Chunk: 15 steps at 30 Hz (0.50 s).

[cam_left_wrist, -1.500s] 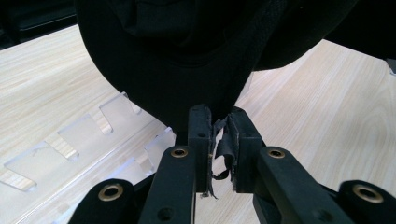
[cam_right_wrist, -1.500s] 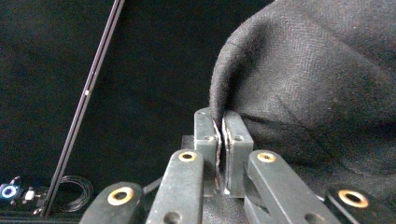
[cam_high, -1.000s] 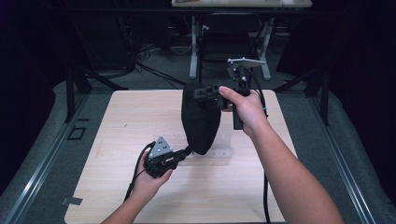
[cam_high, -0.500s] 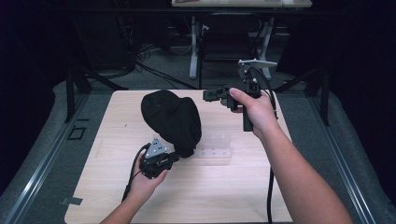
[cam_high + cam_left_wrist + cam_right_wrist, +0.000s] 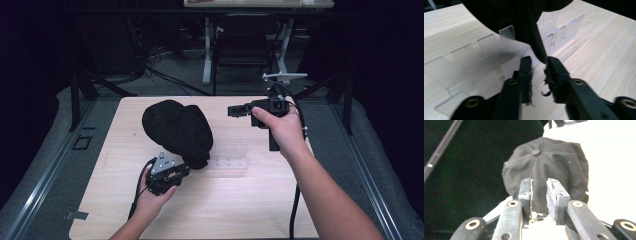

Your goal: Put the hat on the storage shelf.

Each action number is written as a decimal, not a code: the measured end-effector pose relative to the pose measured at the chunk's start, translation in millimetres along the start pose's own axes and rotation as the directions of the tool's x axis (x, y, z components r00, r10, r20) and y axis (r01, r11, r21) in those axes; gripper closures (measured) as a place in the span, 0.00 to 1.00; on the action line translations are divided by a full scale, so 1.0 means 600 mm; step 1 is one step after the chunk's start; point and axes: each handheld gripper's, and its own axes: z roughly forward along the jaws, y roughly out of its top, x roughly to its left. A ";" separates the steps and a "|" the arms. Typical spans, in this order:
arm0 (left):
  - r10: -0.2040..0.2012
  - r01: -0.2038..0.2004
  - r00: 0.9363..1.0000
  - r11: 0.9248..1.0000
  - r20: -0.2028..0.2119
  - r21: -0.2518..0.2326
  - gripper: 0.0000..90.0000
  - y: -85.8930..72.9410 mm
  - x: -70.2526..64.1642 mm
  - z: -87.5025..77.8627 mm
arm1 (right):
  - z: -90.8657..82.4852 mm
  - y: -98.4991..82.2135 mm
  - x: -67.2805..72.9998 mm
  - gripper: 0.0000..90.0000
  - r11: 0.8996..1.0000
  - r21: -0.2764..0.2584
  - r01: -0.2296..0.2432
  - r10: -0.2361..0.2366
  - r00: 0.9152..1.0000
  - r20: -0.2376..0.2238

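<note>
A black cap lies crown-up, draped over a clear acrylic slotted rack on the pale wooden table. My left gripper sits low at the cap's near edge. In the left gripper view its jaws have just been opening, and the cap's brim tip hangs at the gap without being pinched. My right gripper hovers to the right of the cap, pointing at it. Its jaws have also just been opening with nothing between them, and the cap lies beyond.
The rack's clear upright dividers stand in rows under and beside the cap. Grey matting and metal rails border the table. Desk legs and cables stand beyond the far edge. Bare wood stretches along the near side.
The cap, held up between both grippers a second ago, now lies on the rack. The right gripper let go and drew away to the right. The left gripper's jaws opened off the brim.
</note>
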 end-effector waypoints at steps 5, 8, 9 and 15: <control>-0.006 0.006 1.000 1.000 -0.005 -0.001 0.67 -0.005 0.005 -0.010 | -0.006 -0.019 -0.006 0.79 0.999 -0.016 0.045 -0.044 0.996 0.072; -0.005 0.005 1.000 1.000 -0.009 -0.007 0.59 -0.009 0.008 -0.017 | -0.009 -0.034 -0.009 0.78 0.996 -0.024 0.087 -0.084 0.988 0.127; -0.005 0.005 1.000 1.000 -0.018 -0.010 0.57 -0.010 0.009 -0.020 | -0.011 -0.039 -0.010 0.77 0.995 -0.024 0.096 -0.092 0.987 0.134; -0.010 0.009 0.999 1.000 -0.038 -0.023 0.49 -0.015 0.019 -0.035 | -0.011 -0.078 -0.019 0.75 0.984 -0.028 0.175 -0.165 0.964 0.207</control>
